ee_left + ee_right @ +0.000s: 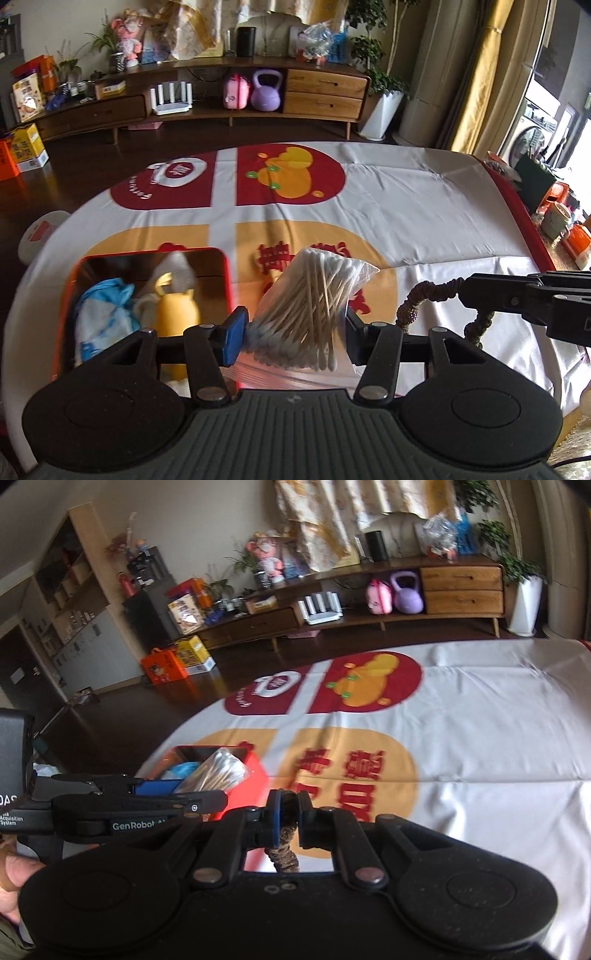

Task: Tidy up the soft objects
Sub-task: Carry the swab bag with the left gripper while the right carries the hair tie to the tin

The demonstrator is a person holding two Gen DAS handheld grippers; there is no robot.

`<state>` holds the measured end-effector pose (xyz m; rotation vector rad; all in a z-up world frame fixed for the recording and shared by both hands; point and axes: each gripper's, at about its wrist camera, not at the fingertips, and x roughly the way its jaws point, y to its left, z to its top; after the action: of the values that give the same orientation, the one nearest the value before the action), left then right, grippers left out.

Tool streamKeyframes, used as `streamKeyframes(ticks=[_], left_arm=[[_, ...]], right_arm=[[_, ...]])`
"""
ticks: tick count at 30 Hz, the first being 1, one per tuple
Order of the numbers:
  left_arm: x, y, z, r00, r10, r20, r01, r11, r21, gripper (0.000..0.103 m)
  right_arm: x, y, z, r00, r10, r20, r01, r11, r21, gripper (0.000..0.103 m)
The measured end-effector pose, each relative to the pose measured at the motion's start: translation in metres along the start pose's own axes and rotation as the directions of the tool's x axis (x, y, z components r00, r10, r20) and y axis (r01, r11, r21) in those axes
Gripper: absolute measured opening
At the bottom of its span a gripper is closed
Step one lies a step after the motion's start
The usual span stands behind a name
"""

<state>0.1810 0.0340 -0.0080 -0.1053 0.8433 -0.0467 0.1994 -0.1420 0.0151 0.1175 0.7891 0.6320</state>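
At far left on the tabletop (424,206), draped in a white cloth printed with red and yellow panels, a red rectangular tin box (229,280) stands open, holding a crumpled blue-and-white soft item (99,314) and a yellow bottle-shaped object (177,314). Just right of the box, the left gripper (295,341) holds a clear plastic bag of wooden-stemmed cotton swabs (314,295) above the cloth, its blue-padded fingers (232,339) clamped on the bag's lower end so the swabs fan upward. In the right wrist view the bag hangs over the open box. Further right, the right gripper (287,812) has its fingers nearly together, pinching a brown braided fabric loop (413,306), which curls down from the black fingers and hangs clear of the cloth. A hand (14,878) shows at the left edge of the right wrist view. A long wooden sideboard (321,88) lines the far wall.
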Motion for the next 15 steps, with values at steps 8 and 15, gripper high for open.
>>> streamKeyframes(ticks=[8, 15], left_arm=[[-0.04, 0.051, -0.012, 0.997, 0.066, 0.037, -0.064, 0.997, -0.043, 0.052], [-0.051, 0.092, -0.018, 0.992, 0.122, 0.039, -0.119, 0.989, -0.083, 0.052]], right_arm=[[0.017, 0.054, 0.007, 0.999, 0.054, 0.001, -0.054, 0.997, -0.061, 0.008], [0.042, 0.091, 0.015, 0.996, 0.087, -0.01, -0.088, 0.992, -0.092, 0.008]])
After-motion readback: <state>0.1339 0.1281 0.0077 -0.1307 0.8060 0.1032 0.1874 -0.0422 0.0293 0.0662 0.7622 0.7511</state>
